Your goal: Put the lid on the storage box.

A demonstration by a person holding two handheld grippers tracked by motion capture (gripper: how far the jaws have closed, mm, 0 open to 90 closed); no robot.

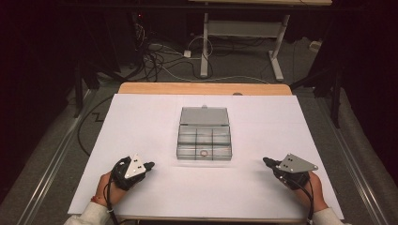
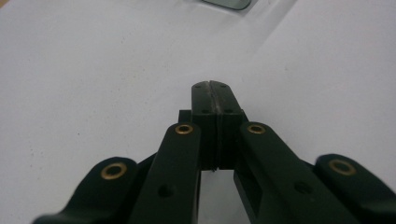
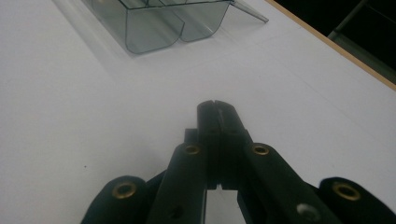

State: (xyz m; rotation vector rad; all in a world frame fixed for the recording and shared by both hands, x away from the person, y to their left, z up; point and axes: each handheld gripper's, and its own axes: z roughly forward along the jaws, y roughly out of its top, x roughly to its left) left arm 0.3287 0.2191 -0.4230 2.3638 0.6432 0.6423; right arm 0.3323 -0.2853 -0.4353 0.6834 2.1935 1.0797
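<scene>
A clear plastic compartment box (image 1: 204, 142) lies open in the middle of the white sheet, its lid (image 1: 204, 116) folded back flat behind it. A small ring (image 1: 204, 153) rests in the front middle compartment. My left gripper (image 1: 150, 165) lies on the sheet at the front left, shut and empty, its jaws pressed together (image 2: 211, 85). At the front right my right gripper (image 1: 265, 161) also rests shut with nothing in it (image 3: 217, 103). The box's near corner (image 3: 154, 28) shows ahead of the right gripper, and a sliver of the box (image 2: 227, 3) ahead of the left.
The white sheet (image 1: 141, 117) covers a wooden table whose far edge (image 1: 204, 88) shows behind it. Beyond stand a desk frame (image 1: 239, 42) and loose cables (image 1: 159, 56) on the floor. Metal rails run along both sides of the table.
</scene>
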